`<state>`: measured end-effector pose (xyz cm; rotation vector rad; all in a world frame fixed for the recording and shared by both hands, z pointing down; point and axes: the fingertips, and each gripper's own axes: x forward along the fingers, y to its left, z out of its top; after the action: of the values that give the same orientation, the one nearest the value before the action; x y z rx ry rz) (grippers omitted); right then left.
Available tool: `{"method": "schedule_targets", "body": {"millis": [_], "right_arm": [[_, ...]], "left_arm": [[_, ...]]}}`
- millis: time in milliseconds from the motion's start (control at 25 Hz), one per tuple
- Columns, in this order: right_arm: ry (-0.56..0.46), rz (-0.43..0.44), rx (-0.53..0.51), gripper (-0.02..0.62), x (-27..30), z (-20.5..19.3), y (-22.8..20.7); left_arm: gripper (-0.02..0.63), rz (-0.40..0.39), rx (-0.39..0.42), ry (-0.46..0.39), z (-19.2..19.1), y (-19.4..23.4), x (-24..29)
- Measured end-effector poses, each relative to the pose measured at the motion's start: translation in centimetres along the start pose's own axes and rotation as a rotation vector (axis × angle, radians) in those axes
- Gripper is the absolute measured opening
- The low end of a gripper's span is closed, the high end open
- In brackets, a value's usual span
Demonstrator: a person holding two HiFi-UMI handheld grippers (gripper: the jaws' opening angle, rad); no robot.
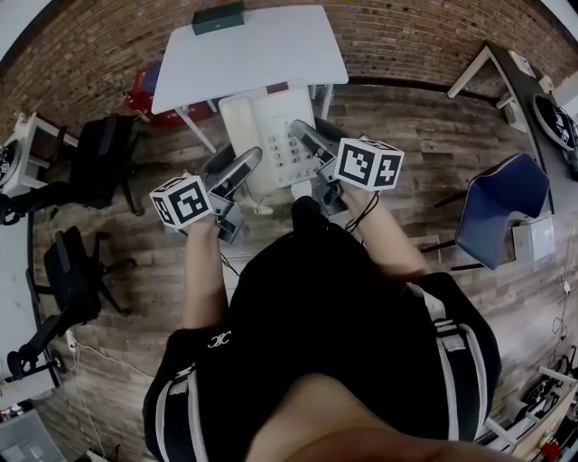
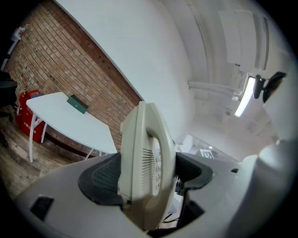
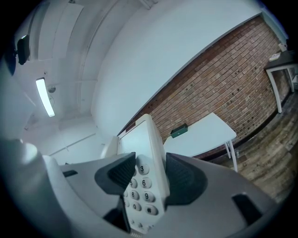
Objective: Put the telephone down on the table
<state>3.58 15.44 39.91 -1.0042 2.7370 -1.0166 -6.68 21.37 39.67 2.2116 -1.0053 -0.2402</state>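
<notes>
A white desk telephone (image 1: 268, 137) with a keypad is held in the air in front of the person, short of the white table (image 1: 262, 50). My left gripper (image 1: 242, 170) is shut on the telephone's left edge (image 2: 148, 162). My right gripper (image 1: 309, 144) is shut on its right edge, by the number keys (image 3: 142, 186). Both jaw pairs press flat on the telephone's casing. The handset rests on the left side of the telephone.
A dark green box (image 1: 218, 17) lies at the table's far edge. A red object (image 1: 144, 90) stands under the table's left end. Black office chairs (image 1: 95, 162) are at the left, a blue chair (image 1: 501, 203) at the right. The floor is wood plank; a brick wall runs behind.
</notes>
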Motion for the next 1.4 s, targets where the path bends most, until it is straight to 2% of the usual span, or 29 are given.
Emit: {"method": "schedule_targets", "body": {"millis": [360, 800, 1400], "right_arm": [[-0.027, -0.01, -0.007, 0.187, 4.0, 2.8, -3.8], [0.007, -0.008, 0.038, 0.187, 14.1, 8.7, -10.2], [0.099, -0.045, 0.072, 0.186, 26.9, 17.1, -20.7]], "left_arm": [[0.367, -0.012, 0.023, 0.007, 3.0, 3.5, 4.4], [0.367, 0.02, -0.008, 0.042, 10.4, 11.5, 12.0], [0.367, 0.05, -0.106, 0.073, 19.0, 22.3, 23.9]]}}
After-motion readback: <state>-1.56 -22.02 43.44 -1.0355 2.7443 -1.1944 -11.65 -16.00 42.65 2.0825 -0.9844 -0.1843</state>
